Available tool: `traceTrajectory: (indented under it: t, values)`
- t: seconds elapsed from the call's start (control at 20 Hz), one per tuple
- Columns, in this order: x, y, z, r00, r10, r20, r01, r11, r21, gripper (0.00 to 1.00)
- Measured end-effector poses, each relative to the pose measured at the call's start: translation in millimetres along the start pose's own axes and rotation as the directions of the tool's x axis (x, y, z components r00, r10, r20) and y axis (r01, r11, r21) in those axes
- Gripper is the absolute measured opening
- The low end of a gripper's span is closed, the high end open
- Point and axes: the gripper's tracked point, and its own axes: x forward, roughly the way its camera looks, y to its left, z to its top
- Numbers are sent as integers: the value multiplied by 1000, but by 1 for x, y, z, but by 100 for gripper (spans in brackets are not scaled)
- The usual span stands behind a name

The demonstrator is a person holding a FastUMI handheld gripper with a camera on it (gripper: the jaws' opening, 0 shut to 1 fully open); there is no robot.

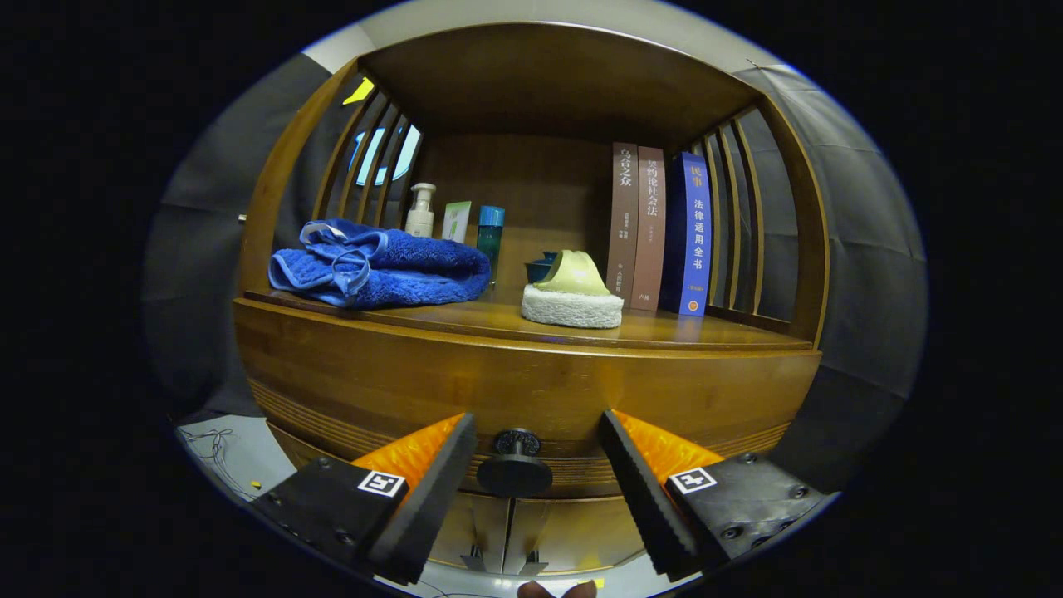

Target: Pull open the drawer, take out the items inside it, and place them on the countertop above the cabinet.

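Tool (536,490) open astride drawer knob (515,467), seemingly untouched, towel (382,266), sponge (572,306), books (660,228) above.

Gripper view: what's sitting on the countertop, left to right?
Blue towel → pump bottle → small white box → teal bottle → scrubbing pad → brown books → blue book. Open gripper straddles the drawer knob below.

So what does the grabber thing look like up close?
The gripper has two wedge-shaped fingers with ridged inner faces, like little teeth. Each is bolted to a flat dark plate with round screws, and each plate carries a small square black-and-white marker. The fingers stand open either side of the drawer knob.
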Motion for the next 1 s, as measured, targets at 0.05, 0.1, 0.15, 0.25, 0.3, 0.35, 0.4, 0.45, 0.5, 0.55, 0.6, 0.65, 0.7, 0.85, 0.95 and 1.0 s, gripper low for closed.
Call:
traceTrajectory:
  t: [0.05, 0.1, 0.15, 0.25, 0.3, 0.35, 0.4, 0.45, 0.5, 0.55, 0.6, 0.65, 0.7, 0.85, 0.95, 1.0]
  values:
    - [-2, 1, -2, 1000, 7, -12, -7, 1000, 8, 99]
    - [-6, 1, -1, 1000, 6, -19, -6, 1000, 21, 100]
    - [-10, -1, 2, 1000, 7, -15, -6, 999, 35, 99]
    - [-21, -2, 14, 1000, 12, 3, -12, 998, 55, 99]
    - [-28, -3, 21, 1000, 15, 9, -16, 998, 53, 99]
    - [-35, -4, 29, 1000, 19, 17, -20, 999, 49, 99]
    - [-42, -5, 39, 999, 23, 27, -25, 998, 51, 99]
    - [-46, -9, 50, 999, 27, 38, -29, 998, 54, 99]
    - [-54, -11, 62, 998, 28, 52, -31, 998, 59, 99]
    - [-62, -13, 76, 998, 29, 64, -33, 997, 65, 99]
    - [-69, -16, 90, 997, 31, 77, -37, 997, 71, 99]
    - [-76, -19, 104, 996, 32, 87, -39, 996, 76, 99]
    - [-82, -22, 117, 995, 33, 95, -41, 996, 82, 99]
    - [-97, -31, 155, 994, 26, 109, -39, 992, 119, 99]
    - [-111, -37, 181, 990, 12, 139, -33, 988, 148, 99]
    - [-118, -40, 191, 988, 3, 155, -28, 987, 159, 99]
